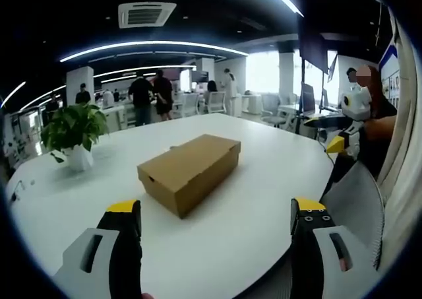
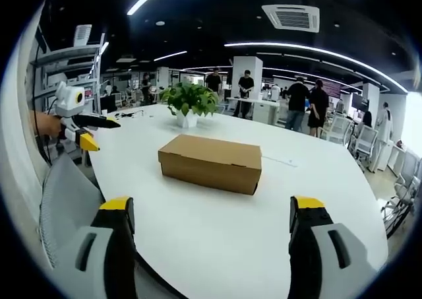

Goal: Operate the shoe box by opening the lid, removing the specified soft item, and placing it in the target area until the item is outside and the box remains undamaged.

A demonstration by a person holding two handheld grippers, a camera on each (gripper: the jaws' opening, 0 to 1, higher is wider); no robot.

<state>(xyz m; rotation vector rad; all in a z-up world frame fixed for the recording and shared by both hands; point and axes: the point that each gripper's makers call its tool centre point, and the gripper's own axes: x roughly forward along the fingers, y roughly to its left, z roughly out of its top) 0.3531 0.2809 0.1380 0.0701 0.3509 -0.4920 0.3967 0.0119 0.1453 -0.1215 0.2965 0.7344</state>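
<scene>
A brown cardboard shoe box (image 1: 189, 169) lies with its lid closed in the middle of a white table (image 1: 244, 220). My left gripper (image 1: 217, 216) is open, held back from the box near the table's edge, nothing between its jaws. In the right gripper view the same box (image 2: 211, 162) lies ahead, lid down. My right gripper (image 2: 211, 216) is also open and short of the box. The right gripper (image 1: 343, 140) appears at the right of the left gripper view, and the left gripper (image 2: 82, 131) at the left of the right gripper view. The box's contents are hidden.
A potted green plant (image 1: 72, 132) in a white pot stands on the table beyond the box, also visible as the plant (image 2: 188, 102) in the right gripper view. Several people stand by desks and chairs far behind. A grey chair back (image 2: 62, 200) sits near the table's edge.
</scene>
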